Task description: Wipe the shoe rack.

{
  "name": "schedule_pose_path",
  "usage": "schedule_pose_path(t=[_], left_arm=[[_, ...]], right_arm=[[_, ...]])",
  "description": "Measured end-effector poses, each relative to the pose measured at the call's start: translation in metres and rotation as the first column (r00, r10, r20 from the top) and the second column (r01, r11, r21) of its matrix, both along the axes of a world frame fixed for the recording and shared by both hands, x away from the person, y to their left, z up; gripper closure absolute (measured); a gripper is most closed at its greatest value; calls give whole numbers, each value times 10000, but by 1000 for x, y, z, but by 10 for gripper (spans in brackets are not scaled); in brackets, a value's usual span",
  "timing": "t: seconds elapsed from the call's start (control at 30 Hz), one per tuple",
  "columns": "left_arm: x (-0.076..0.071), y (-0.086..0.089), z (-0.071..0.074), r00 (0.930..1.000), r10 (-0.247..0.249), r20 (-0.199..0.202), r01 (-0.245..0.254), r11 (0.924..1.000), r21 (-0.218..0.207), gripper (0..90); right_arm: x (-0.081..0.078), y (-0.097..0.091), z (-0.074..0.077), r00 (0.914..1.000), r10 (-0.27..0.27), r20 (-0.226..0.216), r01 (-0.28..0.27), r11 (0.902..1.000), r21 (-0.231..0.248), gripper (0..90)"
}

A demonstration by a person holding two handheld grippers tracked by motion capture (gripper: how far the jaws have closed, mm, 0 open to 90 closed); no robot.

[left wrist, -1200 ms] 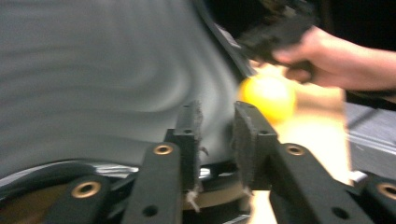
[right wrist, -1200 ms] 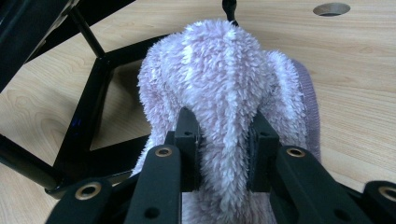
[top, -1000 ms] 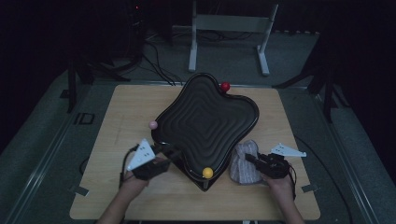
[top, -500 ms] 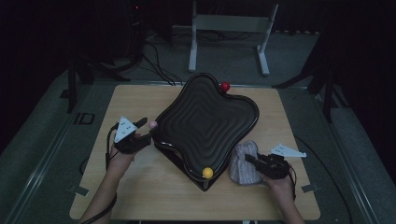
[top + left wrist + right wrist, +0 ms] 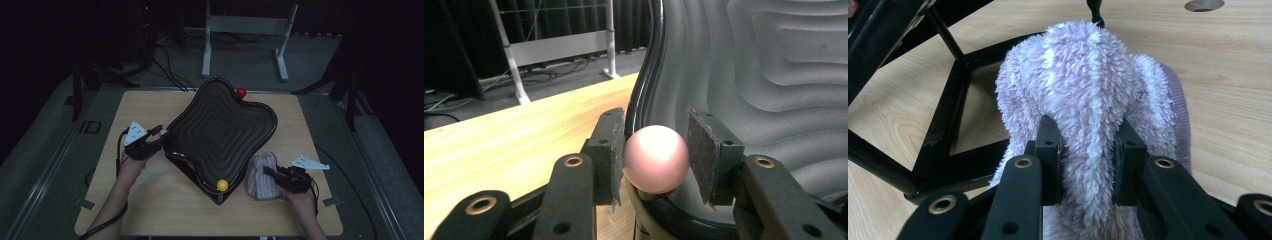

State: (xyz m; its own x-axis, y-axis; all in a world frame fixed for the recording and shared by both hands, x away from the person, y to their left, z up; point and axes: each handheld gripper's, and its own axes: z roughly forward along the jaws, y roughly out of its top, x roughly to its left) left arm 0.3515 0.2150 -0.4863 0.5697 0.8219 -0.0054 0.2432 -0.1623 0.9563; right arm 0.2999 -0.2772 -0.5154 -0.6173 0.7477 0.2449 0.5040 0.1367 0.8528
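Note:
A black wavy tray (image 5: 225, 125) stands on a frame on the wooden table (image 5: 150, 200). A pink ball (image 5: 656, 157) rests against the tray's left rim (image 5: 644, 85), and in the high view the pink ball (image 5: 163, 132) lies at the tray's left corner. My left gripper (image 5: 656, 150) has just been closing with this ball between its jaws, and both pads now touch it. In the high view the left gripper (image 5: 160, 133) reaches in from the left. My right gripper (image 5: 1088, 150) is shut on a fluffy lilac cloth (image 5: 1088, 65) that lies beside the tray's front right edge, where the high view shows the cloth (image 5: 261, 176).
A yellow ball (image 5: 222, 185) sits in the tray's near corner and a red ball (image 5: 241, 92) at its far rim. The tray's black frame (image 5: 943, 125) stands just left of the cloth. A white stand (image 5: 245, 25) is on the floor beyond the table.
My left hand has moved away from the tray's near left side, up and left to its left corner, and its jaws now grip the pink ball. The right hand and cloth have not moved.

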Motion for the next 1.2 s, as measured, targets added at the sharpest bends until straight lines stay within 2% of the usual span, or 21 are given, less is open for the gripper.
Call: schedule_pose_path(t=[0.2,0.3,0.4,0.47,0.53,0.67,0.77,0.9,0.93,1.0,1.1,1.2], left_arm=[[-10,-3,1,9999,-121,-9,121,9999,90,594],[-19,-3,0,9994,-338,-20,337,9994,-65,594],[-26,-3,-1,9983,-574,125,573,9983,87,578],[-25,-3,-3,9987,-498,107,496,9985,225,535],[-22,-1,-4,9987,-503,16,502,9987,14,522],[-16,0,-6,9975,-709,-37,708,9971,-296,538],[-16,-3,-7,9974,-713,38,714,9972,-203,593],[-16,-3,-7,9977,-669,55,670,9976,-190,595],[-16,-3,-7,9978,-658,47,658,9976,-194,595],[-17,-3,-7,9980,-630,37,631,9978,-190,596],[-18,-4,-8,9982,-591,54,592,9981,-184,598],[-18,-4,-7,9983,-589,43,589,9982,-147,598]], right_arm=[[-1,1,2,10000,56,24,-56,10000,-9,713],[-2,2,2,10000,74,18,-74,10000,-29,713],[-2,1,2,10000,83,27,-82,10000,-24,713],[-2,0,3,10000,68,47,-68,10000,12,713],[-3,-1,6,10000,51,65,-51,10000,47,713],[-16,-4,15,9996,128,264,-133,9998,165,713],[-26,-5,21,9994,211,281,-219,9994,261,713],[-45,-3,37,9973,417,597,-437,9985,334,713],[-59,2,53,9917,744,1053,-796,9957,464,713],[-70,9,69,9834,1183,1375,-1295,9887,758,712],[-76,22,78,9732,1726,1522,-1886,9772,979,712],[-76,39,76,9651,2220,1387,-2360,9672,943,712]])
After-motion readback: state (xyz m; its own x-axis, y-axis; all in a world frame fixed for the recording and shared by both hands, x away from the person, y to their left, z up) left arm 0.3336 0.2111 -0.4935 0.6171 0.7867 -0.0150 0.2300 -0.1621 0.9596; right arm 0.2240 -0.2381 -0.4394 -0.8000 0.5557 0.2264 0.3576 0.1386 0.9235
